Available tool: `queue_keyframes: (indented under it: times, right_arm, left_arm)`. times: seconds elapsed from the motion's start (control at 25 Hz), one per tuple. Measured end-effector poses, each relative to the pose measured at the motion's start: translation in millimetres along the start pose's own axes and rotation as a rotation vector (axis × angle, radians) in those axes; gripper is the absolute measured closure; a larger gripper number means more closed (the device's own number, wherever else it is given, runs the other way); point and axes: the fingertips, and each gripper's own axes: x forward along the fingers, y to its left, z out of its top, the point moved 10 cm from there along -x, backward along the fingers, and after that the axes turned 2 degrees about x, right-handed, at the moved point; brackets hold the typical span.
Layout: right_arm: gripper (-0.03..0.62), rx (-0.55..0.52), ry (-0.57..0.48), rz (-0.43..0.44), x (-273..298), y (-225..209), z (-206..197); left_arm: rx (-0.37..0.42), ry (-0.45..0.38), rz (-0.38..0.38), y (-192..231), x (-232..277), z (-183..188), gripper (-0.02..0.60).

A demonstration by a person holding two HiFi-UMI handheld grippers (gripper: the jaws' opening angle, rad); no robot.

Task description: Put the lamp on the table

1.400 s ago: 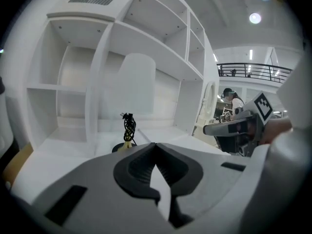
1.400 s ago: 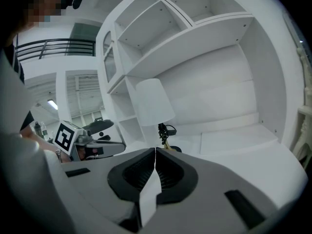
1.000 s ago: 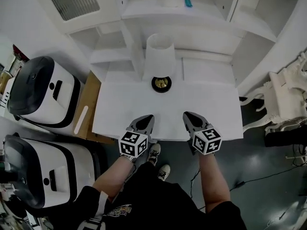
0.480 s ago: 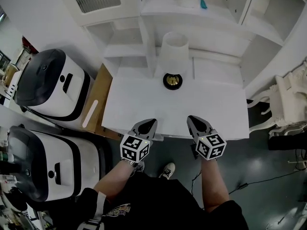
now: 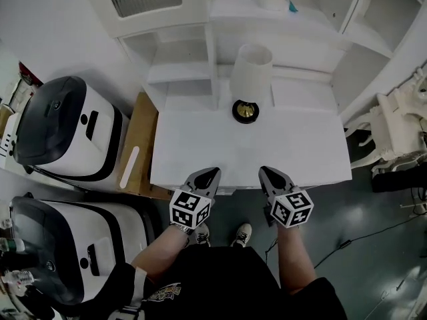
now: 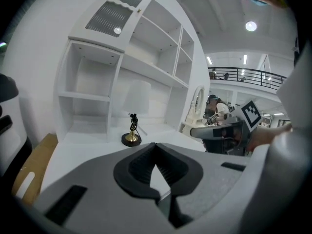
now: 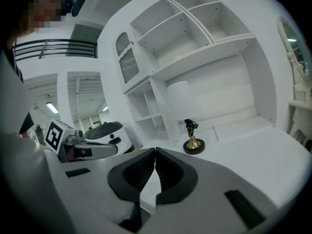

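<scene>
The lamp (image 5: 251,72), with a white shade on a slim dark stem and a gold-and-black round base (image 5: 245,111), stands upright at the far side of the white table (image 5: 307,152). It also shows in the left gripper view, base (image 6: 131,139), and in the right gripper view, base (image 7: 194,145). My left gripper (image 5: 212,173) and right gripper (image 5: 263,171) hover side by side over the table's front edge, well short of the lamp. Both are shut with nothing between the jaws (image 6: 155,145) (image 7: 155,151).
A white shelf unit (image 5: 180,72) rises right behind the table. Two white-and-black machines (image 5: 63,135) (image 5: 67,245) and a brown board (image 5: 133,155) stand to the left. A white ornate chair (image 5: 400,125) is at the right. The person's shoes (image 5: 241,233) are below the table edge.
Both grippers have drawn back from the lamp toward the table's front edge, still shut. The lamp has stayed in place on the table.
</scene>
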Motion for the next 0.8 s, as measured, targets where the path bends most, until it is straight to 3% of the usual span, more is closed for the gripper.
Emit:
queue_keyframes:
  times: [0.4,0.8]
  right_arm:
    - [0.568,0.004,-0.011,-0.063,10.7,47.3,-16.0]
    - [0.568,0.001,-0.019,-0.094,4.9,79.7,-27.9]
  left_arm:
    - [0.008,0.006,-0.067,31.9,-22.8,-9.1,0.575]
    - [0.019,0.001,-0.104,38.2,-45.0,-15.6,0.575]
